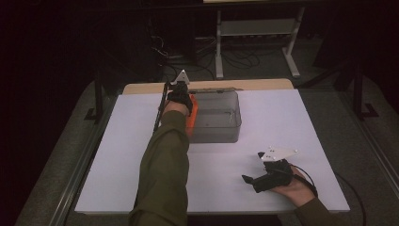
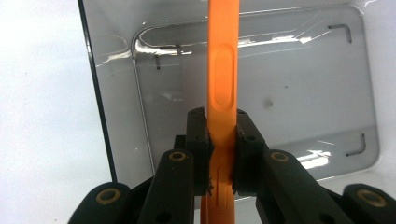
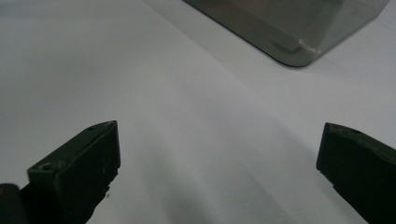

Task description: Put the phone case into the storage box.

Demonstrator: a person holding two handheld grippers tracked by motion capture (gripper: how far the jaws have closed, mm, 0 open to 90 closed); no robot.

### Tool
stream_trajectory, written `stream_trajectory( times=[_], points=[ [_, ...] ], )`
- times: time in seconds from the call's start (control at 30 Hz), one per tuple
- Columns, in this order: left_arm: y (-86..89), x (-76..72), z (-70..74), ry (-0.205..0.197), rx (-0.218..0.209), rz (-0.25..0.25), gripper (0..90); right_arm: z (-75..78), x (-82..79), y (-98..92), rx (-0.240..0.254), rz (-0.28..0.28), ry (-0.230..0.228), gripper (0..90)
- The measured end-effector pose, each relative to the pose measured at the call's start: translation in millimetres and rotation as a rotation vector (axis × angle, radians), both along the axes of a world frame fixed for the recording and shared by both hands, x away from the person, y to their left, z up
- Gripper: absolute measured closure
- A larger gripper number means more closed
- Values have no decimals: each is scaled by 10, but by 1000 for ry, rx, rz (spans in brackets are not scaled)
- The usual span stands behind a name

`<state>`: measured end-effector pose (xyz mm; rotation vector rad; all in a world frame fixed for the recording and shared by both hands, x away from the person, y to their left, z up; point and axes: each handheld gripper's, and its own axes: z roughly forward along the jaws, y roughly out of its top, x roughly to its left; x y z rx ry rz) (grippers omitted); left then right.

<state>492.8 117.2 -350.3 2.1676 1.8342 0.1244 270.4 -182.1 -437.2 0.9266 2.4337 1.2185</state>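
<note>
A long flat orange plastic tool [image 2: 223, 70] with an oval recess hangs over the inside of a clear plastic bin [image 2: 303, 93]. My left gripper [image 2: 222, 123] is shut on the tool's lower part, both pads pressed to its sides. In the high view the left gripper [image 1: 181, 98] is at the left end of the bin [image 1: 221, 134], with the orange tool [image 1: 191, 120] showing along that wall. The right gripper [image 1: 249, 181] rests on the white table at the front right, away from the bin. Its jaws [image 3: 219, 163] stand wide open over bare table.
The bin [image 3: 289, 28] looks empty apart from the tool and stands at the back middle of the white table top [image 1: 282, 122]. A wooden strip [image 1: 263, 84] runs behind it. Beyond the table are a frame stand [image 1: 256, 28] and floor cables.
</note>
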Motion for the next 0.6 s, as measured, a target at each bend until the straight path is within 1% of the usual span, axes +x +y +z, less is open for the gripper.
stream_trajectory(
  times=[0.23,0.47,0.6],
  points=[
    [5,-9,-41,8,9,21,791,0,0,0,-2,1,-1,0],
    [10,-12,-93,19,31,21,790,1,0,-1,0,1,1,0],
    [4,-16,-117,22,36,30,790,2,1,-4,0,1,-1,0]
  ],
)
